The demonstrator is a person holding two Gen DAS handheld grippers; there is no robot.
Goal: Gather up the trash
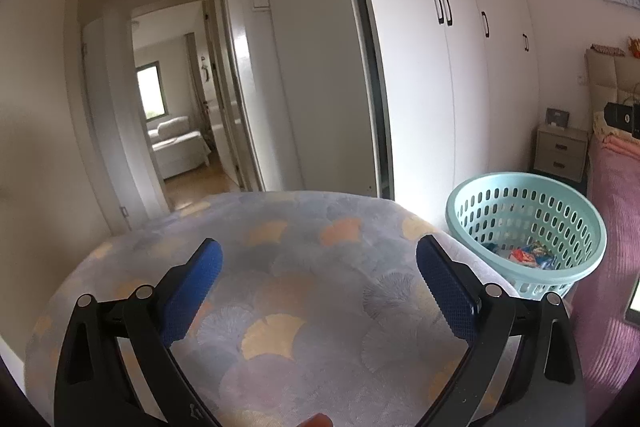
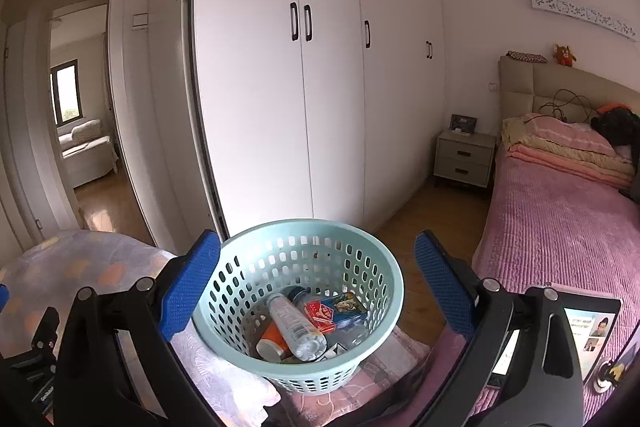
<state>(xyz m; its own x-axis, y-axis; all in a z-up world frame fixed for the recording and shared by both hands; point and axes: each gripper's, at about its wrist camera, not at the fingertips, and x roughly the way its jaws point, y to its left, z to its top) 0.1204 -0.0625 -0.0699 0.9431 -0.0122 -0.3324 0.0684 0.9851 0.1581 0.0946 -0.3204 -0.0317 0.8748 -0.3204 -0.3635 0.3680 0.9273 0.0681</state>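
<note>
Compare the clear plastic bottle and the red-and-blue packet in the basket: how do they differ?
The clear bottle is long, round and see-through; the red-and-blue packet is flat, boxy and printed. The bottle lies tilted, one end pointing towards the camera; the packet lies behind it. Both rest inside the basket.

My count from both wrist cameras: grippers, basket, trash, furniture.

I see two grippers, the left gripper (image 1: 319, 267) and the right gripper (image 2: 317, 259), each with two blue pads. I count one mint basket (image 2: 240, 251) holding one clear bottle (image 2: 296, 327), one orange-capped container (image 2: 270, 343) and one red-and-blue box (image 2: 336, 309); anything beneath I cannot count. One nightstand (image 2: 464, 157) has two drawers, one bed (image 2: 560, 227), one tablet (image 2: 588, 327).
</note>
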